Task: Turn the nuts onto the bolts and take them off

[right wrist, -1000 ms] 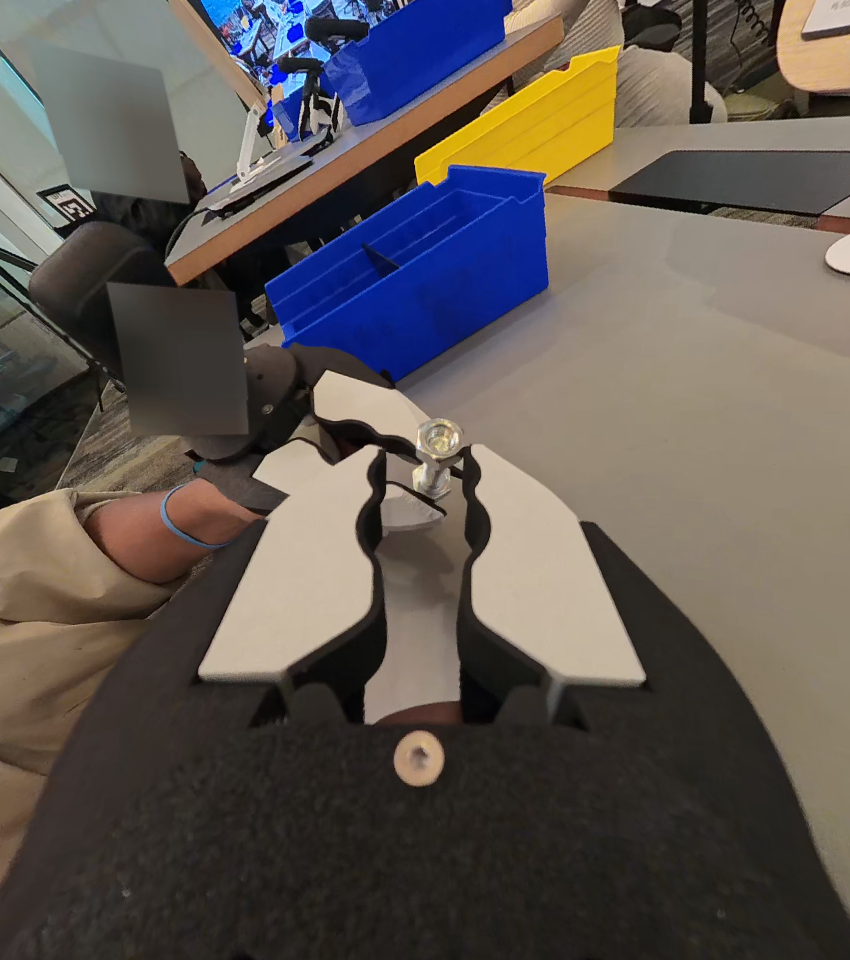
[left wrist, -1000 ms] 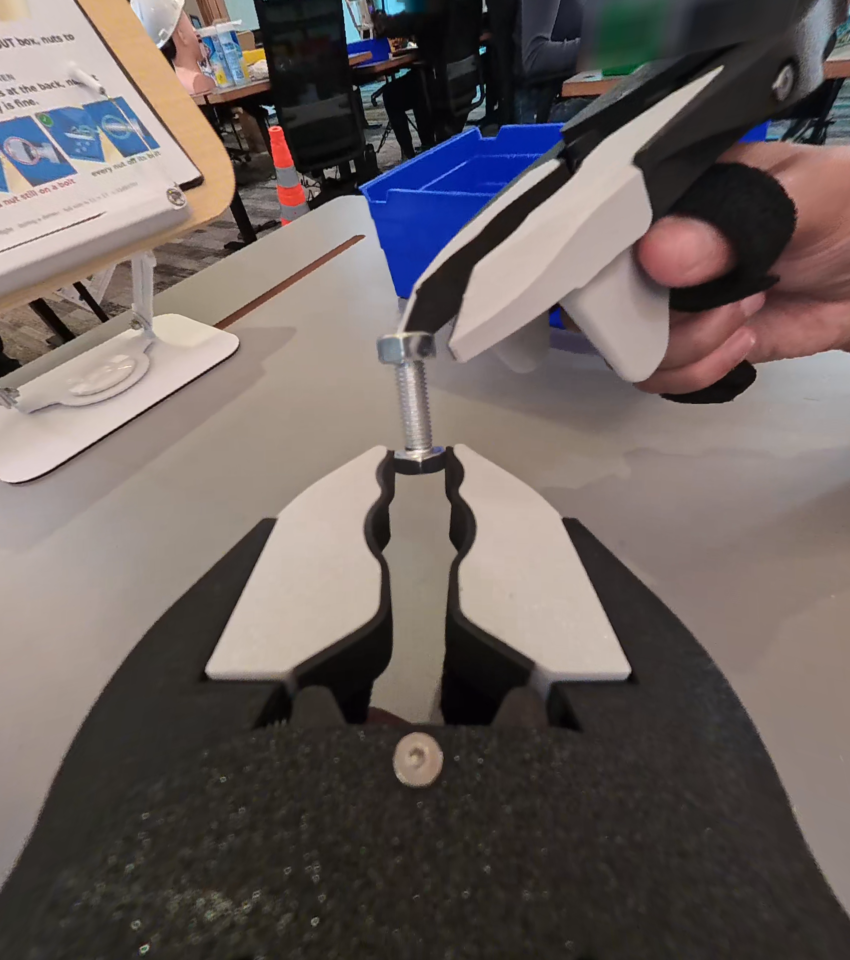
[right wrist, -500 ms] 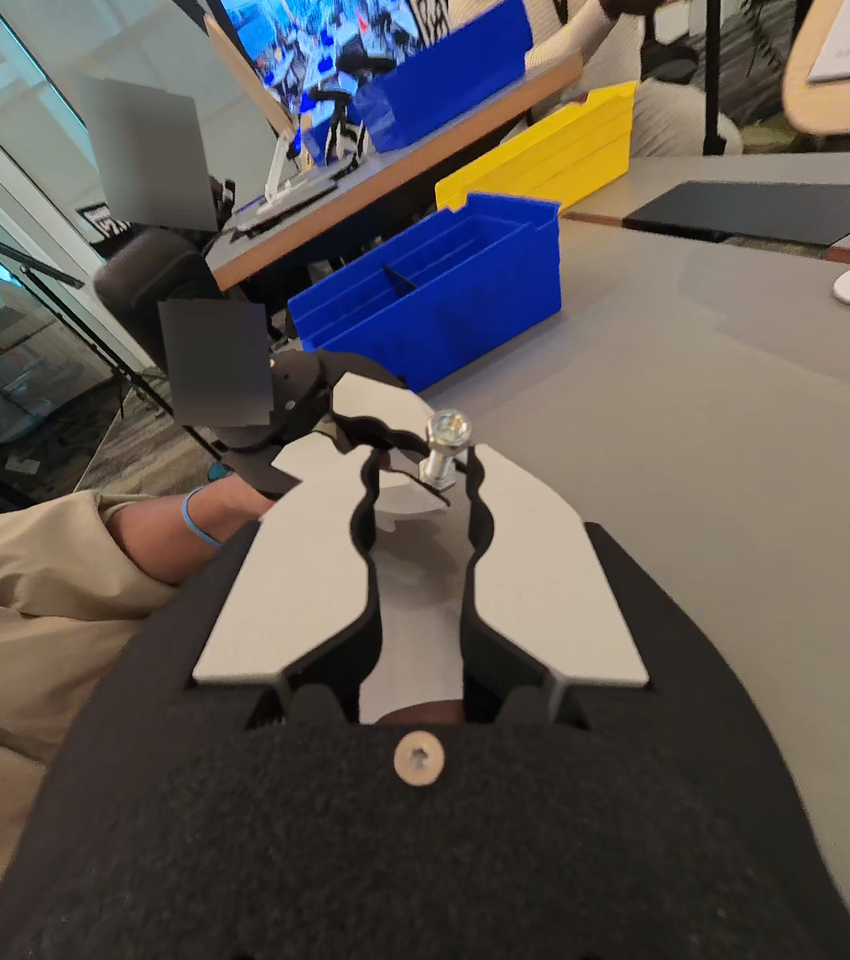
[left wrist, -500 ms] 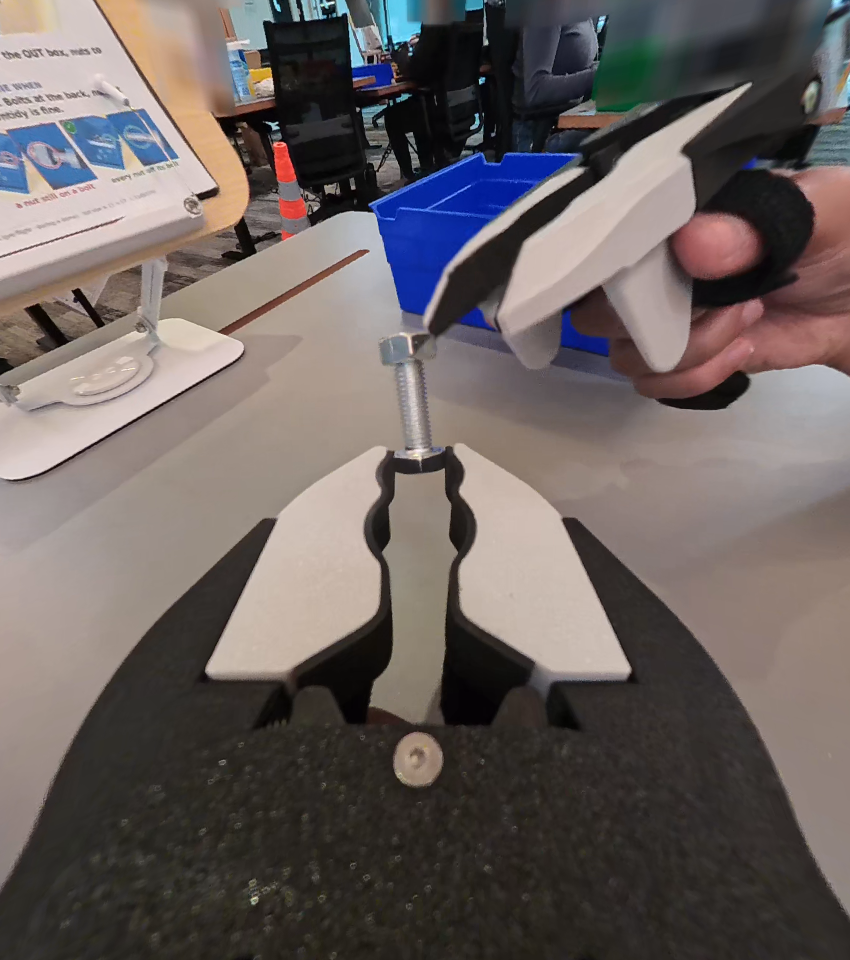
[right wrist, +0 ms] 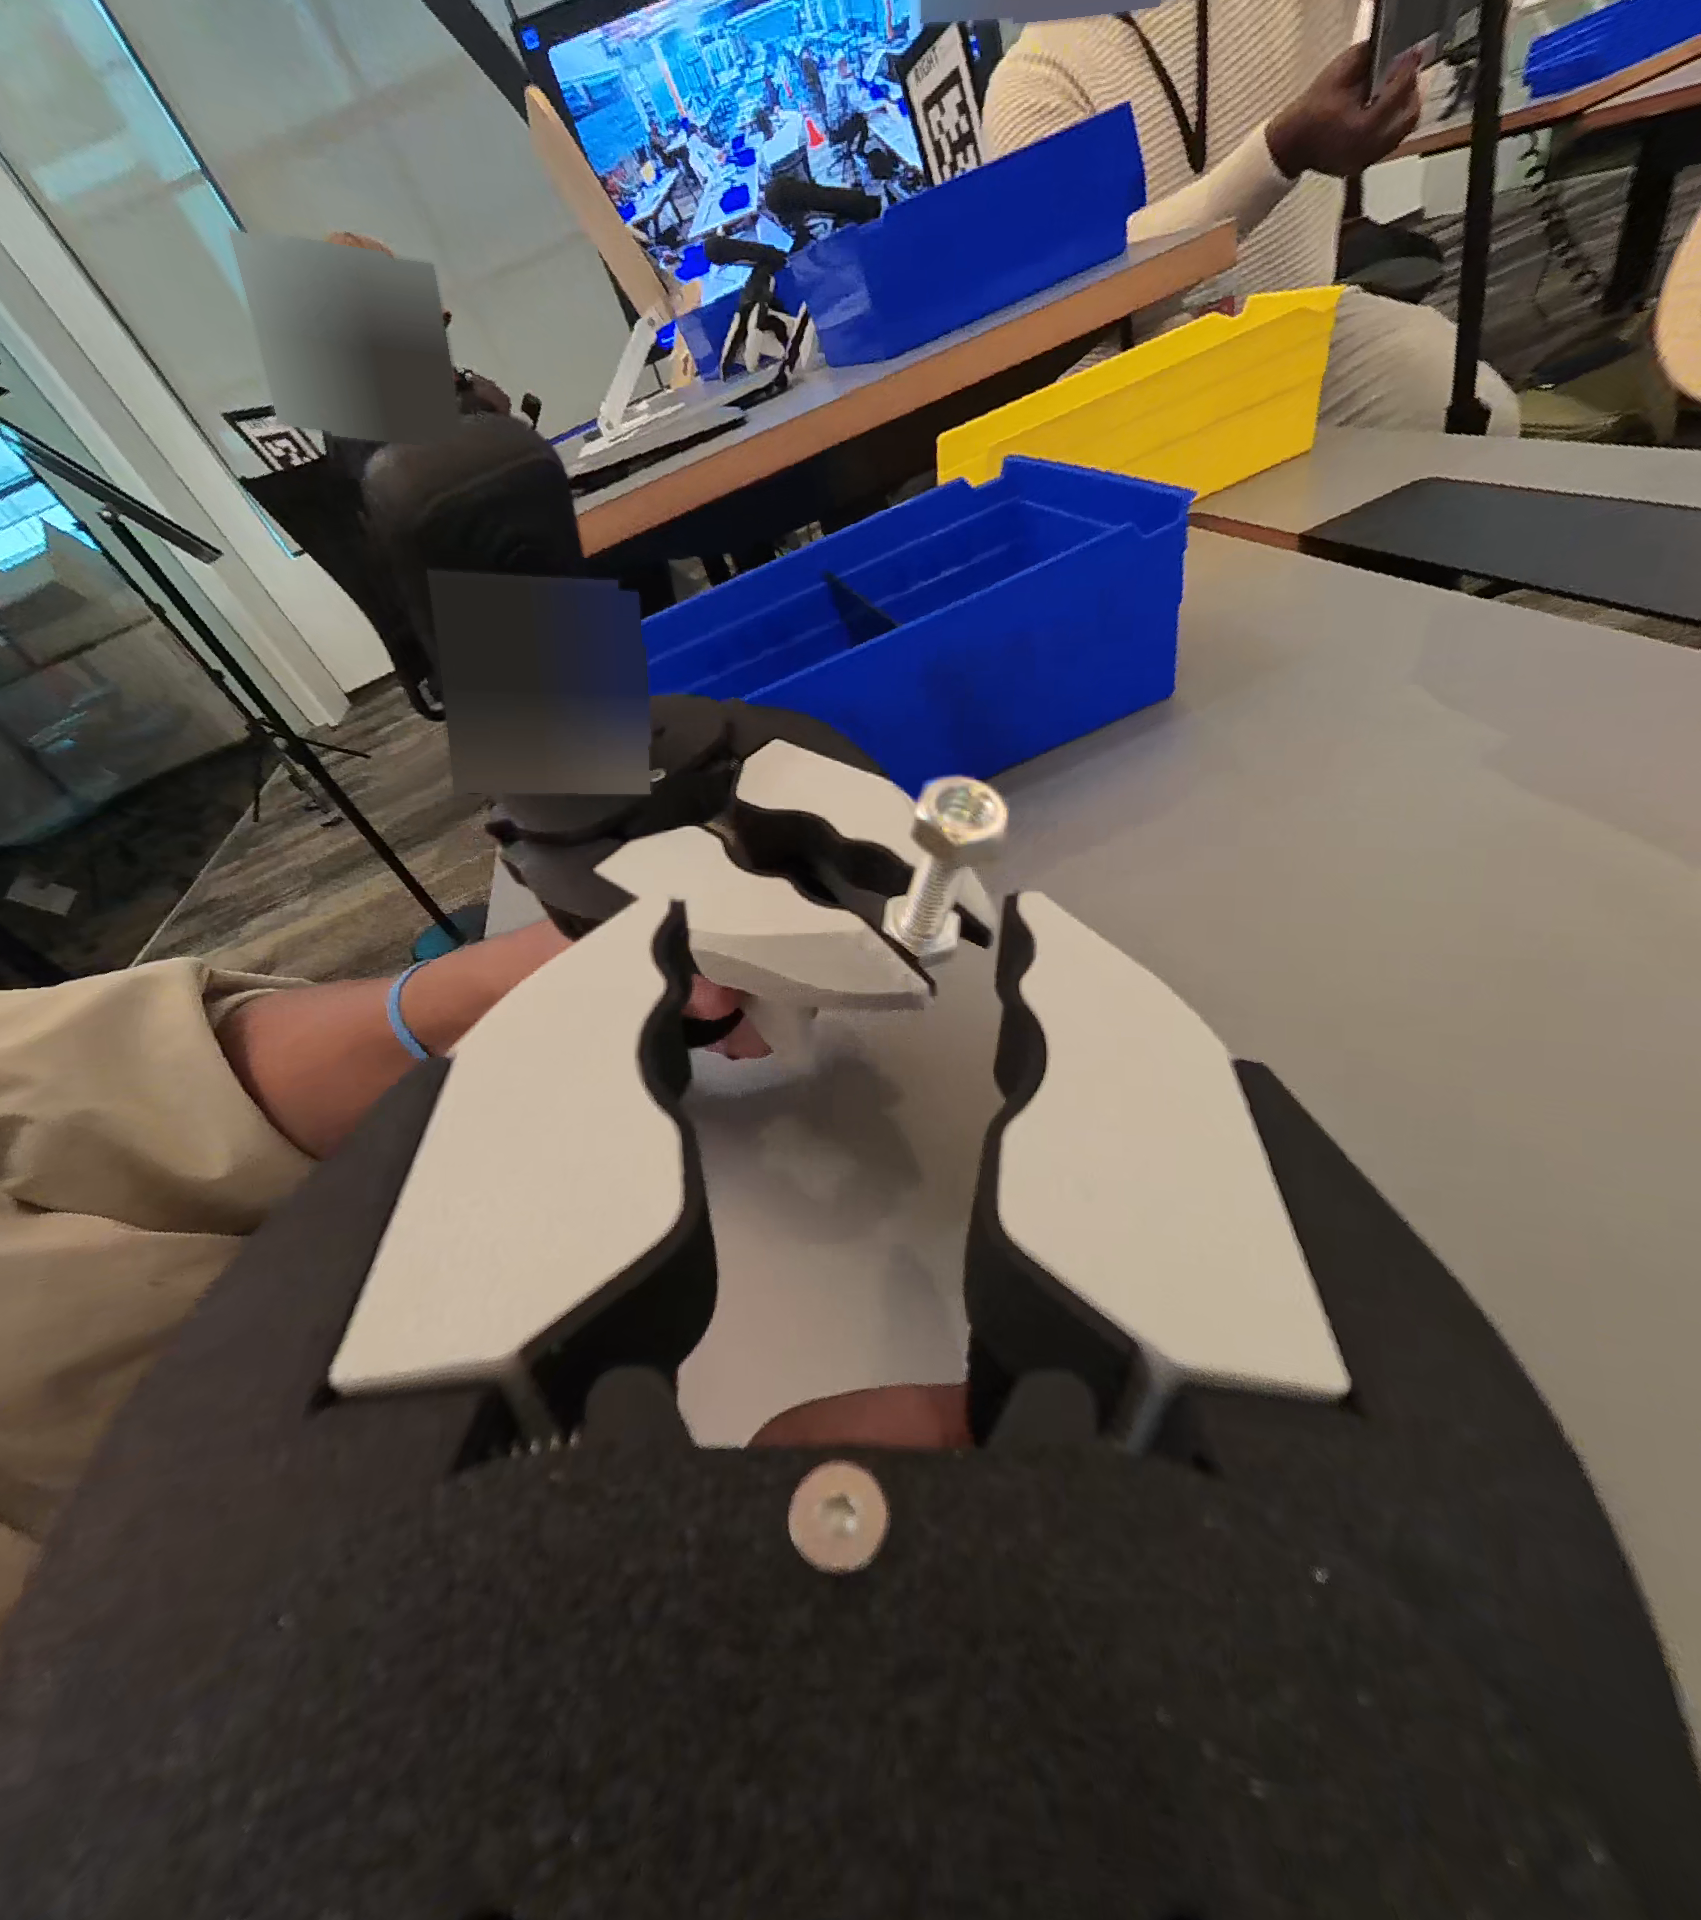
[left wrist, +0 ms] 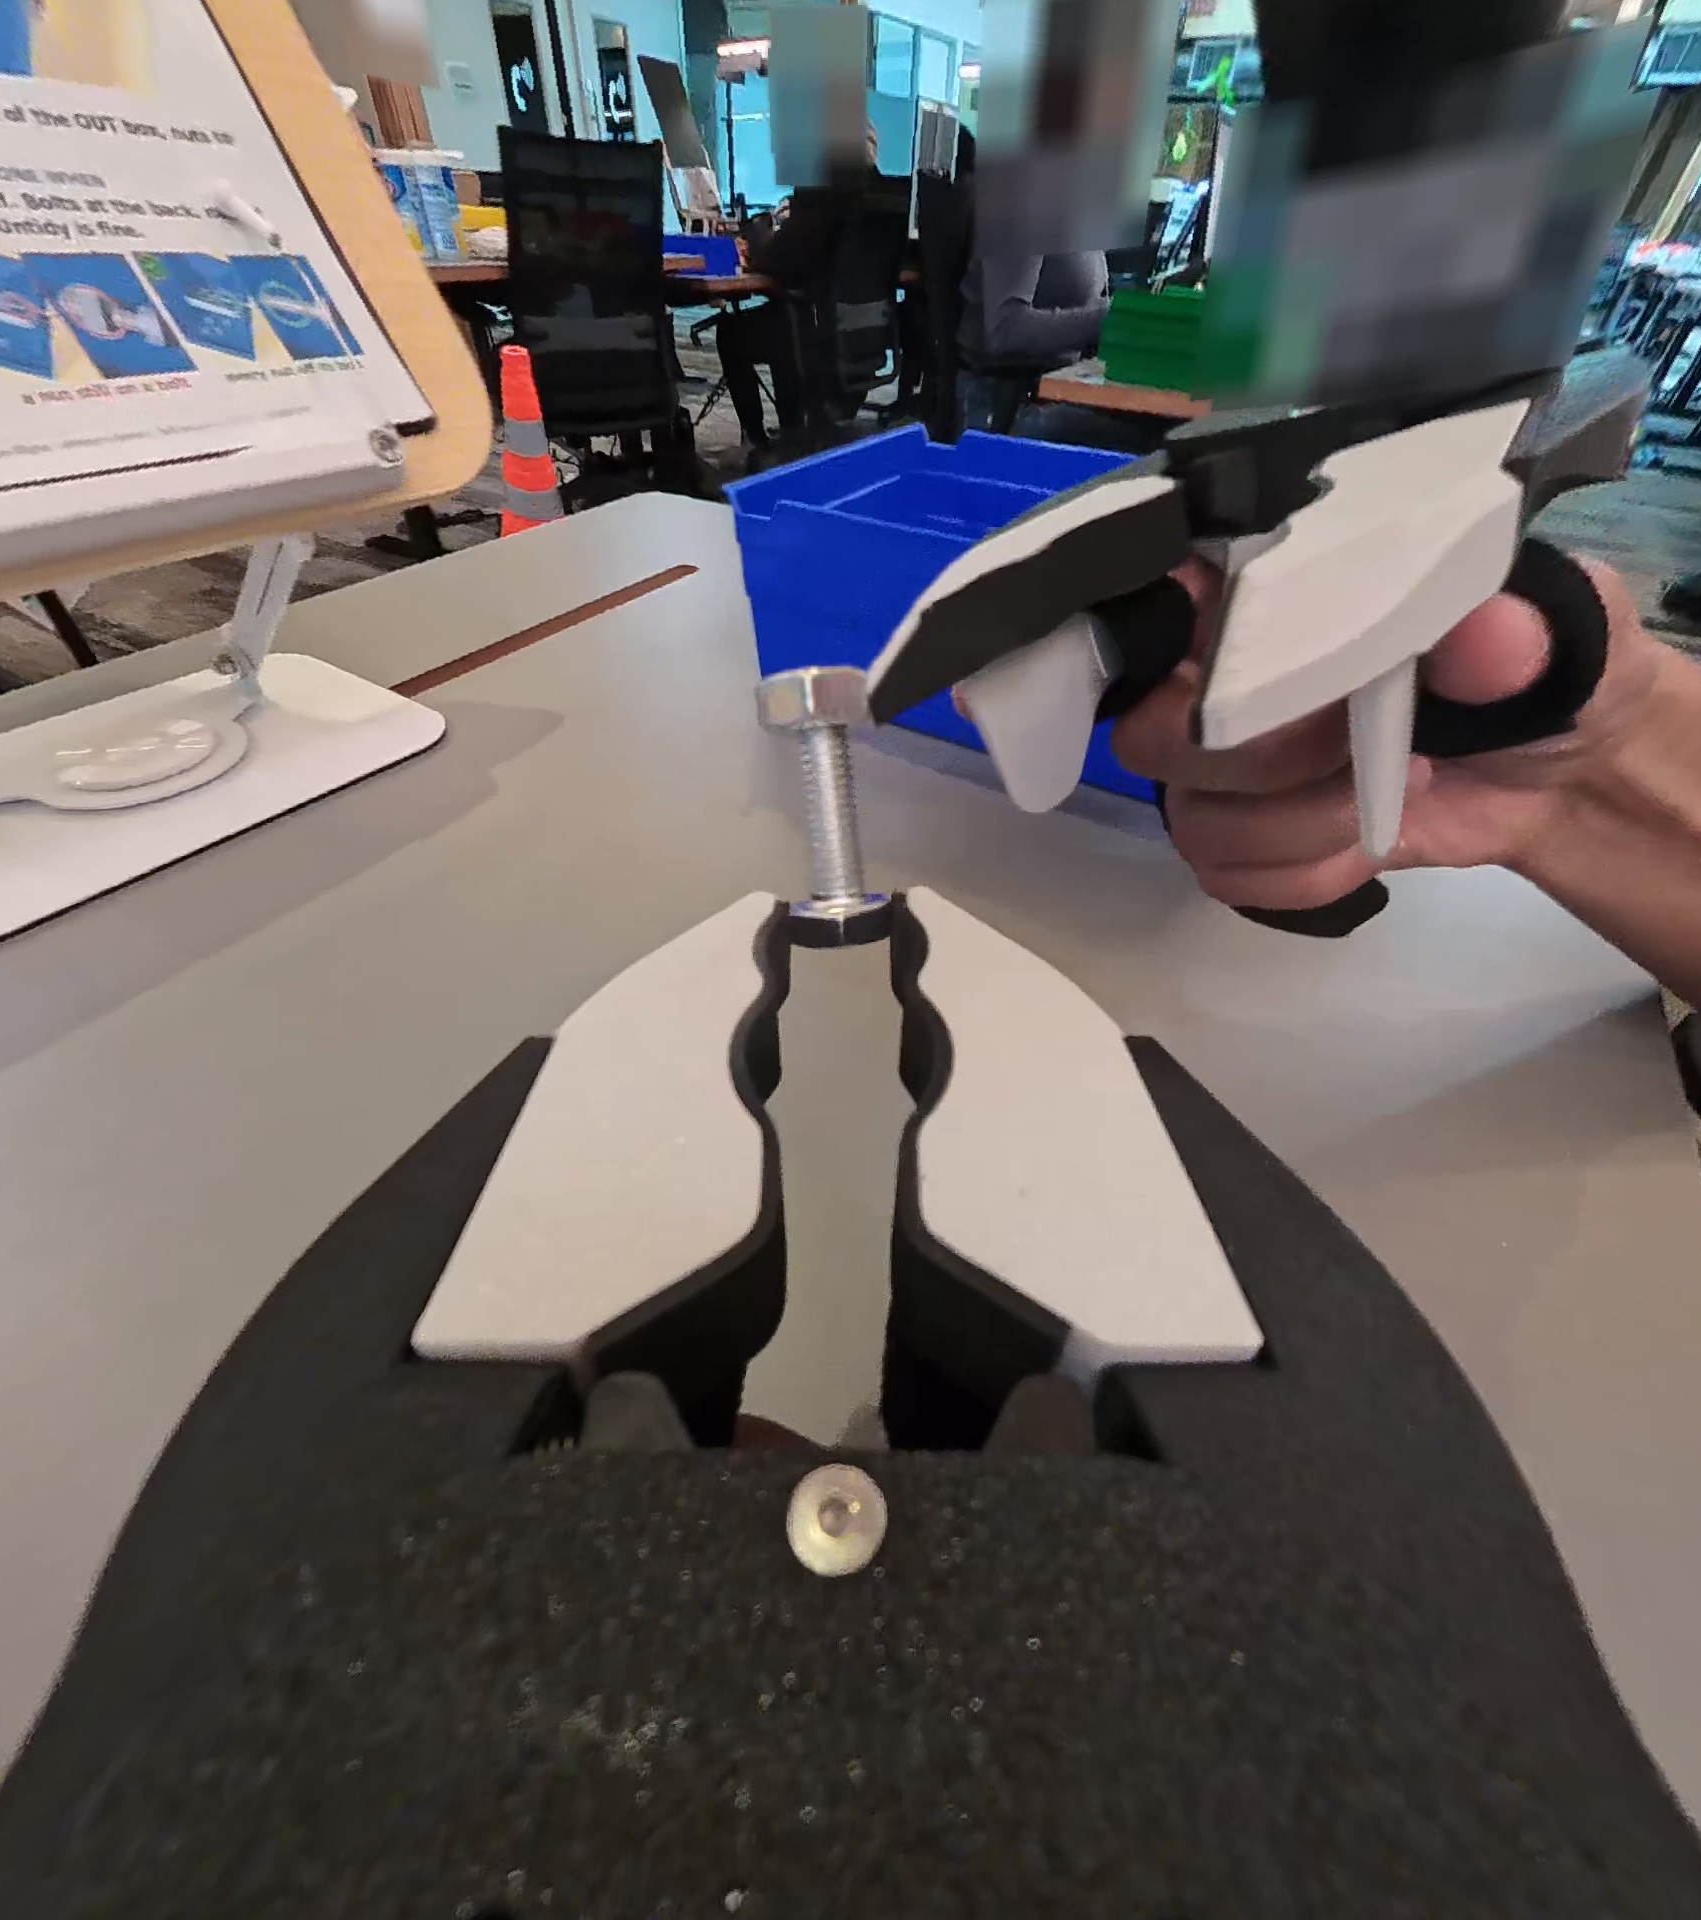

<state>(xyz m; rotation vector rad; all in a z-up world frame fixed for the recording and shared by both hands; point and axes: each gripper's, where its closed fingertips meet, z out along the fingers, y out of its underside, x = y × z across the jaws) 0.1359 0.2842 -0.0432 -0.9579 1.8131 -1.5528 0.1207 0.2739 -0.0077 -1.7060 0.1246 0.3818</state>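
a: nearest to us in the left wrist view, our left gripper (left wrist: pixel 838 914), black-bodied with pale grey finger plates, has its tips pinched narrow on the small silver hex nut (left wrist: pixel 838 923).

b: and the silver threaded bolt (left wrist: pixel 830 800) stands upright out of that nut, hex head on top, above the grey table (left wrist: pixel 513 1018).

a: yes. from the right wrist view we see the same bolt (right wrist: pixel 941 873) leaning a little, with the nut (right wrist: pixel 919 937) at its lower end between the left gripper's tips (right wrist: pixel 929 940).

b: what about our right gripper (right wrist: pixel 835 914)?

a: its fingers are spread wide with nothing between them; the bolt sits past the tips, toward the right finger. in the left wrist view one dark fingertip (left wrist: pixel 903 681) of the right gripper (left wrist: pixel 1043 707) is just beside the bolt head; we can't tell if they touch.

b: farther out?

a: the blue plastic bin (right wrist: pixel 929 644) with a dark divider sits on the table behind the grippers. to the left in the left wrist view, a white stand (left wrist: pixel 150 748) props up a printed instruction sheet on a wooden board (left wrist: pixel 119 270). beyond the blue bin, a yellow plastic bin (right wrist: pixel 1168 405) lies on the next table.
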